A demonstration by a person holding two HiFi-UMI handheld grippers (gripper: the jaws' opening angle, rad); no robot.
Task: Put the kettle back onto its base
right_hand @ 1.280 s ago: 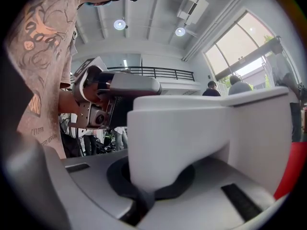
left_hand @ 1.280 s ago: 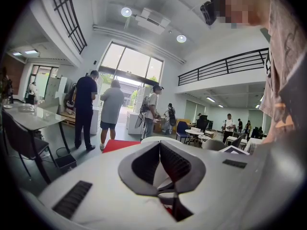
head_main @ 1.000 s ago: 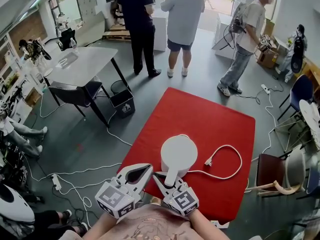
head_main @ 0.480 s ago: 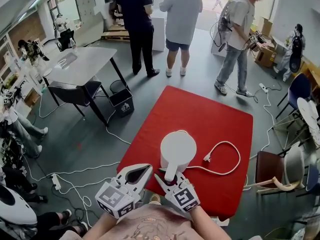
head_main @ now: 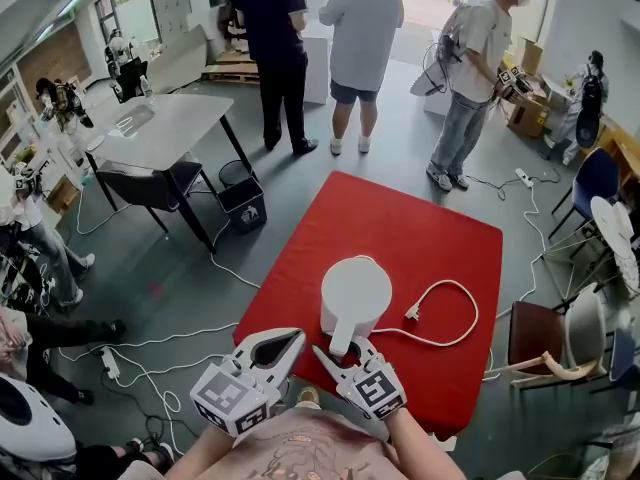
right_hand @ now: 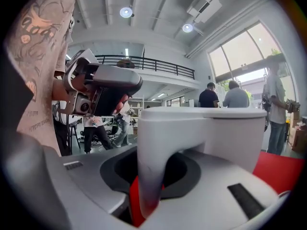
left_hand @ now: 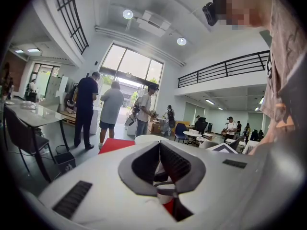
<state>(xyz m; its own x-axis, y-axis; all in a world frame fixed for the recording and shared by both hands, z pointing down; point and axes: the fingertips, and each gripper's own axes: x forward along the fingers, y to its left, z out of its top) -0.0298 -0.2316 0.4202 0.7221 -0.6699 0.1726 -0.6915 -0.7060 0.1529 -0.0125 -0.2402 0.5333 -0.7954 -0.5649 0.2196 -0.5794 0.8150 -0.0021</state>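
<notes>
Kettle (head_main: 355,293): white, lid closed, upright on the near half of the red counter (head_main: 400,218), handle (head_main: 341,340) turned toward the near edge and the person. Looks already seated on its base, judging by the cord (head_main: 455,328) coming out from under its foot on the right. Base itself hidden beneath the body, so not confirmed outright. Cord looping right over the red surface and curling back to a plug (head_main: 411,315) lying loose just right of the kettle, connected to nothing.

Right tongs (head_main: 343,350) astride the handle from the near side. Jaws just opened and now standing apart, with the handle between them but not pinched. Released, most likely because of a finished set-down with nothing left to carry. Handle kept nearest, presumably for a straight reach and a straight pull-away.

Left tongs (head_main: 296,336) just left of the handle, clear of the kettle, clenched on nothing. Held aside, probably to stay out of a one-handed job.

Remaining, by the look of it: only drawing the right tongs back toward the near edge without nudging the handle or tipping the kettle.

Farther out: white cables (head_main: 230,268) trailing over the floor to the left, and standing people (head_main: 365,38) well beyond the far edge of the counter.
</notes>
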